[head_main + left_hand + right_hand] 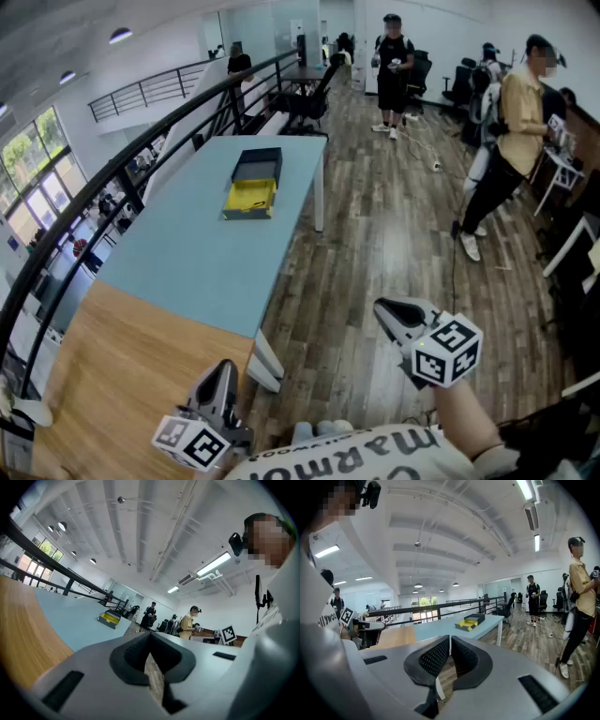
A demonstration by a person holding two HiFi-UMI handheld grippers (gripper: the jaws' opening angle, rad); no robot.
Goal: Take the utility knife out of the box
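Observation:
An open box with a yellow inside (249, 197) and a dark lid (257, 166) lies far off on the light blue table (197, 262). It is too small here to make out a knife in it. The left gripper view shows the box (108, 618) small in the distance, and so does the right gripper view (469, 622). My left gripper (225, 370) hovers over the near wooden tabletop, jaws shut and empty (150, 637). My right gripper (384, 309) hangs over the floor right of the tables, also shut with nothing in it (449, 639).
A wooden table (122, 375) adjoins the blue one on the near side. A black railing (112, 178) runs along the left. Several people (511, 141) stand on the wood floor at the right and back, beside office chairs (314, 98) and desks.

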